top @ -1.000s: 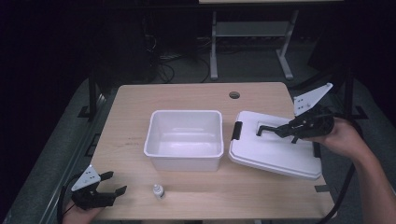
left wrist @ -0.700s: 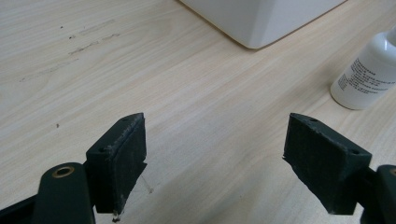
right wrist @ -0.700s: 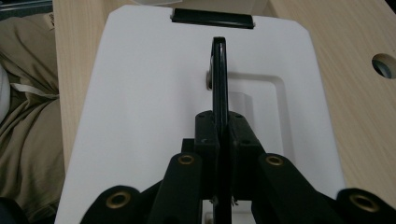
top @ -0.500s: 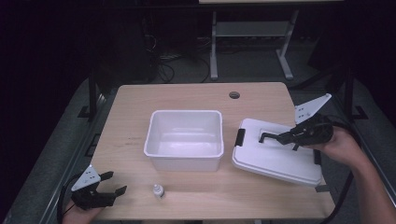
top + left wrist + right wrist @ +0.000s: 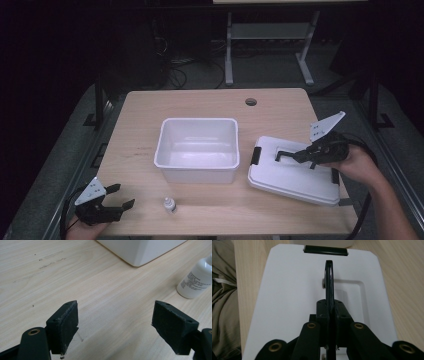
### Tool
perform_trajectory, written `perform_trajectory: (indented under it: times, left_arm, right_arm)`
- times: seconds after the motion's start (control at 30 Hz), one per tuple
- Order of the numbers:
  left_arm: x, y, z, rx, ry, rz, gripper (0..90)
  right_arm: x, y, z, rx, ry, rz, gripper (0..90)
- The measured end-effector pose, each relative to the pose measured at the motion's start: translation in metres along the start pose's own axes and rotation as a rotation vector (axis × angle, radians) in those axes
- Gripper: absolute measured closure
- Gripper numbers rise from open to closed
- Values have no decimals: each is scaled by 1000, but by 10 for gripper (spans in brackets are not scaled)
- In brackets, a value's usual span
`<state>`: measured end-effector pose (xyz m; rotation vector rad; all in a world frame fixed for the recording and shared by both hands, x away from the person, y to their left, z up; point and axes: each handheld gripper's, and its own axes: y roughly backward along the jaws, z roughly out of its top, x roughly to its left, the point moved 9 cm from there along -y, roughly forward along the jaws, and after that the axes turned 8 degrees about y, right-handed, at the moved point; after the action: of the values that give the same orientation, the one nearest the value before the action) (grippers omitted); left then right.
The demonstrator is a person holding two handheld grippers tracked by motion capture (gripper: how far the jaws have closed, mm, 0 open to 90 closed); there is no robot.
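at the lower left of the high view we see the left gripper (image 5: 112,197) resting at the table's (image 5: 200,105) near corner, its jaws spread wide with nothing between them; in the left gripper view the two black pads (image 5: 65,323) stand well apart over bare wood, with a small white bottle (image 5: 197,280) at the right edge of the frame and a corner of the white bin (image 5: 140,251) at the top. moving right in the high view, the bottle (image 5: 169,204) stands upright near the front edge, just below the open white bin (image 5: 197,150) that sits in the middle of the table. right of the bin, and just beside it, lies the white lid (image 5: 295,175), tilted a little askew, with a black latch (image 5: 256,155) at its left end. at the right of the frame the right gripper (image 5: 292,156) reaches in over the lid, held by a hand (image 5: 357,165), its jaws pinched tight on the lid's black handle (image 5: 285,152). in the right gripper view the handle (image 5: 329,282) stands on edge up the middle of the frame, clamped between the pads, with the lid (image 5: 287,302) beneath it and the latch (image 5: 325,250) at the top.
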<state>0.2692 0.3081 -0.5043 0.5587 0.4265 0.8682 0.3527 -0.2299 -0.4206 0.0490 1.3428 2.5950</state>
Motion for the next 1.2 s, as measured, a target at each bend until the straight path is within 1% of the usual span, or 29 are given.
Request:
perform_trajectory:
  times: [0.1, 0.43, 0.83, 1.2]
  left_arm:
    - [0, 0, 0, -4, 4, -1, 210]
    - [0, 1, 0, -8, 6, 0, 210]
    - [0, 1, 0, -7, 4, 0, 211]
    - [-1, 2, 1, -9, 6, -10, 210]
  right_arm:
    - [1, -6, -3, -1, -11, 6, 838]
    - [4, -21, -11, 0, -21, 26, 838]
    - [6, -35, -14, 3, -19, 40, 837]
    - [11, -50, -17, 2, -20, 50, 836]
